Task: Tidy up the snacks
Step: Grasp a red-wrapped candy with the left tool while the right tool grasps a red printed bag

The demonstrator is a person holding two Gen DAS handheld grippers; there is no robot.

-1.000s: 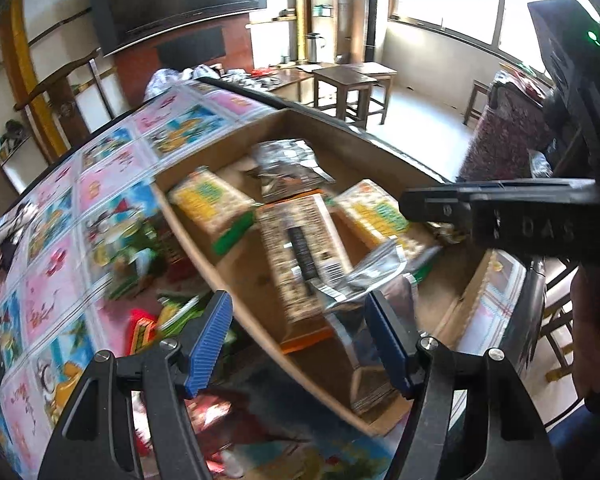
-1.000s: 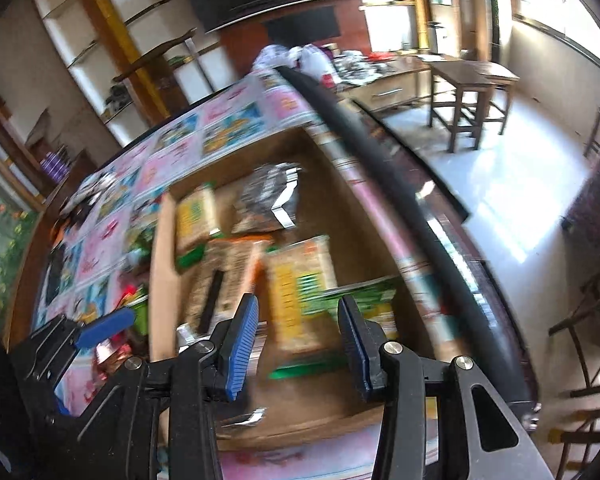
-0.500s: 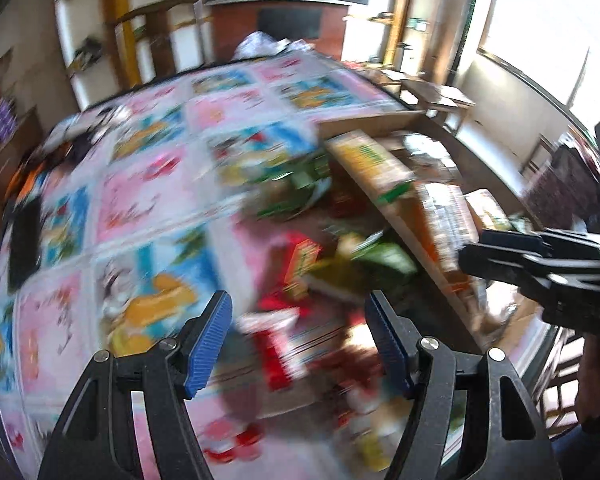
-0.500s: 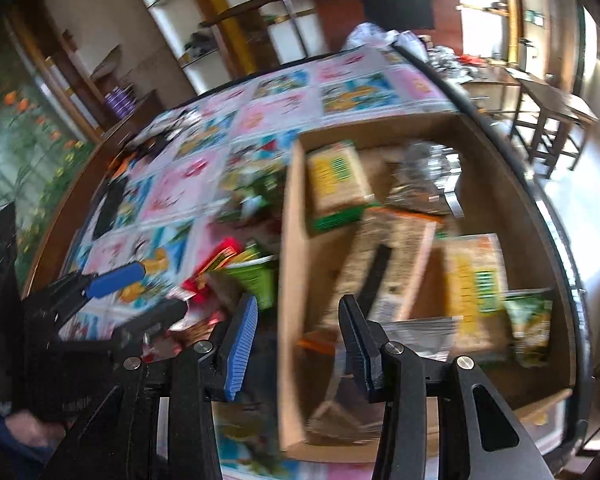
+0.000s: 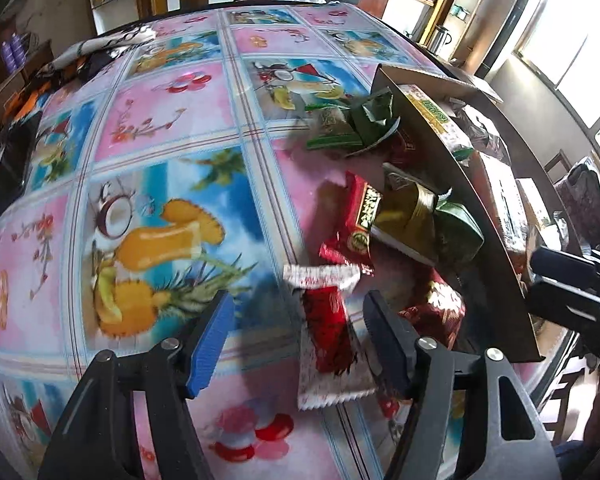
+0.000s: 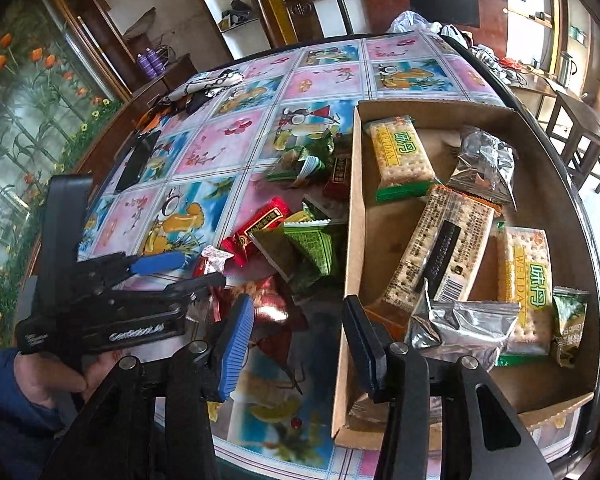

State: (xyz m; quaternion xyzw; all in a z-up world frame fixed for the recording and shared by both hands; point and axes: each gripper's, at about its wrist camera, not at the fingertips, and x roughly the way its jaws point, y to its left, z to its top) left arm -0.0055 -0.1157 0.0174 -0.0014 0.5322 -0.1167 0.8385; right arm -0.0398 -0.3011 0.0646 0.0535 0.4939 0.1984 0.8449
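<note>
Both hand-held grippers swing from the box to the loose snack pile

The left hand-held gripper (image 5: 298, 334), jaws narrowing but empty, now straddles a red-and-white packet (image 5: 328, 340) on the surface (image 5: 148, 128); the right hand-held gripper (image 6: 298, 342), just widening, is empty beside the cardboard box (image 6: 350, 240), where sorted crackers (image 6: 400, 158) lie.

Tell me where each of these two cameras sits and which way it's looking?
Left wrist view: sits on the left tool, looking steeply down at the tablecloth and a red and white packet lying between its open blue fingers; the right tool pokes in at the right.
Right wrist view: sits on the right tool, looking down over the cardboard box wall; the left tool and a hand in a blue sleeve show at the left.
Both share the loose snack pile, the box and each other's tool.
</note>
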